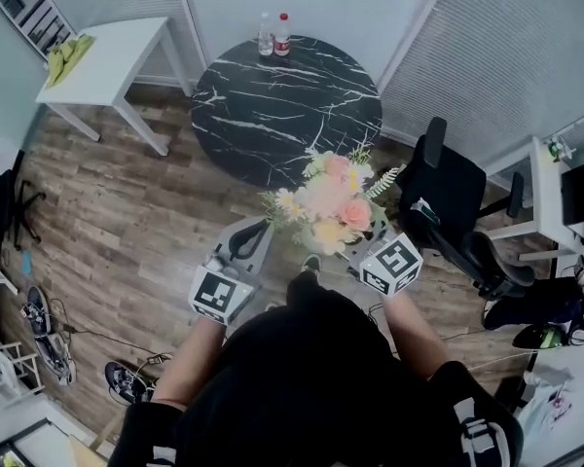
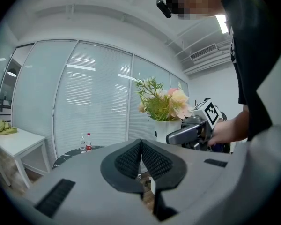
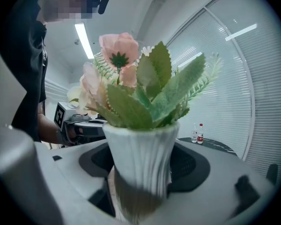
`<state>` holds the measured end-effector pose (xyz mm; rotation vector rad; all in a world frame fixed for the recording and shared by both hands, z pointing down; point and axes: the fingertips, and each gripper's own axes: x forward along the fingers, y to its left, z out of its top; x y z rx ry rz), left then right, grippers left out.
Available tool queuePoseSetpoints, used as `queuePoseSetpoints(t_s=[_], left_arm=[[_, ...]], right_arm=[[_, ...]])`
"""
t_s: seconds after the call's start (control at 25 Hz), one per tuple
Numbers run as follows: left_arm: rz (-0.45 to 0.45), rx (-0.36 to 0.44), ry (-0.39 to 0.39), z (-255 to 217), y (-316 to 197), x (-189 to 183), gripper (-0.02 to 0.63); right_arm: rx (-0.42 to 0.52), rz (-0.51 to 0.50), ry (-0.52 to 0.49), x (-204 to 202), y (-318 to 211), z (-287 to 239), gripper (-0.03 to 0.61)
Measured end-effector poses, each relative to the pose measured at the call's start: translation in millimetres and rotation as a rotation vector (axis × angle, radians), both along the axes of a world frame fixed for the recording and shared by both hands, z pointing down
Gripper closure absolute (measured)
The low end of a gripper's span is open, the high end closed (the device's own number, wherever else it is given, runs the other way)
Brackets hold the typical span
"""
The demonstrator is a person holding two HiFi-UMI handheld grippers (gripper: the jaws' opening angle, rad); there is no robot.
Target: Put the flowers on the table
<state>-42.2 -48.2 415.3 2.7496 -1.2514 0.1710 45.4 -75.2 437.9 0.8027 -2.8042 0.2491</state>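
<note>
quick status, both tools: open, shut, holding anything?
Left tool: shut, nothing between its jaws.
Right tool: shut on the white vase of flowers.

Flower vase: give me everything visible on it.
White ribbed vase, ceramic-looking, holding pink, peach and cream flowers with green leaves, likely artificial. Roughly upright, held in the air beside the black marble-look table, not yet set down. The right hand-held gripper clamps its body; nothing else touches it.
</note>
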Motion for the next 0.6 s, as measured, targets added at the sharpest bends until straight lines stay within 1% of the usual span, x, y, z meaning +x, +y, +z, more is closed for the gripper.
queuePoseSetpoints(t_s=[0.6], left_arm=[[-0.06,-0.016,-0.023,2.0,-88.1,28.4,0.6]], right_arm=[[-0.008,-0.051,-0.004,28.1,-92.2,4.5,0.239]])
